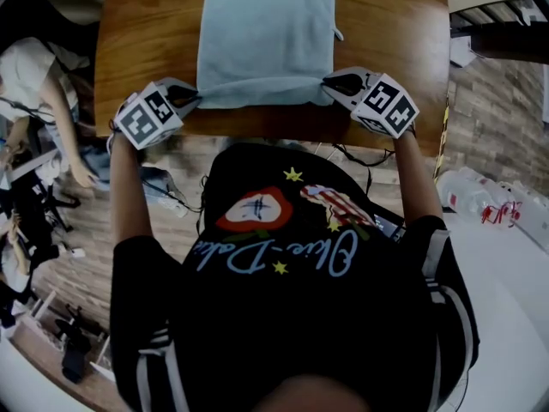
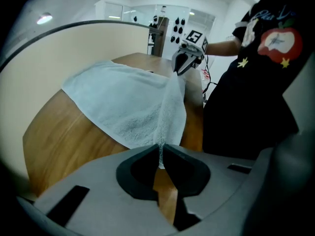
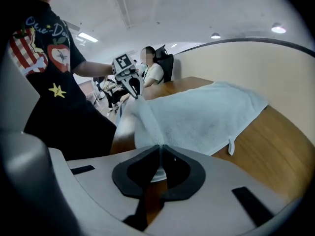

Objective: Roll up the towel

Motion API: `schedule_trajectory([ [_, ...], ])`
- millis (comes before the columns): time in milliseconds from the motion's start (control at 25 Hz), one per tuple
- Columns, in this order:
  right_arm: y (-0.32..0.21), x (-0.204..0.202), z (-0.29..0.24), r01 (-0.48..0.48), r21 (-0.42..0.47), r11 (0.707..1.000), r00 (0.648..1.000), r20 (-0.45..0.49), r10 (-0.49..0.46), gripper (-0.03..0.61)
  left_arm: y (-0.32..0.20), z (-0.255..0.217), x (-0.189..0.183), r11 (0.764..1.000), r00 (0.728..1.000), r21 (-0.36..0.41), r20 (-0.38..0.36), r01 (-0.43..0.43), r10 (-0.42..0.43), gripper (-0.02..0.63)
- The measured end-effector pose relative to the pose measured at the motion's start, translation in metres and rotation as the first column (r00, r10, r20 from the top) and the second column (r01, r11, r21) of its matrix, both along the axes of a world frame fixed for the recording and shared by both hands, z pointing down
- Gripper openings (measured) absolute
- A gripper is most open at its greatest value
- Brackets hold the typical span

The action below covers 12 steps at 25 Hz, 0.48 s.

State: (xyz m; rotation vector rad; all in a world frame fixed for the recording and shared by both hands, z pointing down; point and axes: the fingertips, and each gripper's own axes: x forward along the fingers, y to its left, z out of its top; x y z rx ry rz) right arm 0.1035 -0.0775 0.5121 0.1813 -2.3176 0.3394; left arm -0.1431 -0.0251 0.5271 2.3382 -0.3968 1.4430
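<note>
We find left gripper (image 1: 190,99) and right gripper (image 1: 333,82) each pinching a near towel (image 1: 266,33) corner, lifted taut to begin rolling.

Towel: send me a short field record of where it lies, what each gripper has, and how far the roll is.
towel: light blue, spread flat on the wooden table
left gripper: shut on the towel's near left corner
right gripper: shut on the towel's near right corner
near edge: stretched between the two grippers
roll: none formed yet
</note>
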Motion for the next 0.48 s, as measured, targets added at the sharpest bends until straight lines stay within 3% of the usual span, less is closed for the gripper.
schedule_trajectory([
  [280, -0.017, -0.001, 0.011, -0.017, 0.073, 0.997, 0.993, -0.117, 0.026, 0.017, -0.034, 0.007, -0.002, 0.998, 0.998, 0.056, 0.050, -0.033, 0.030, 0.026],
  [480, -0.024, 0.001, 0.018, -0.024, 0.134, 0.991, 0.981, -0.189, 0.050, 0.018, -0.052, 0.016, -0.003, 0.987, 0.995, 0.155, 0.097, -0.047, 0.032, 0.028],
])
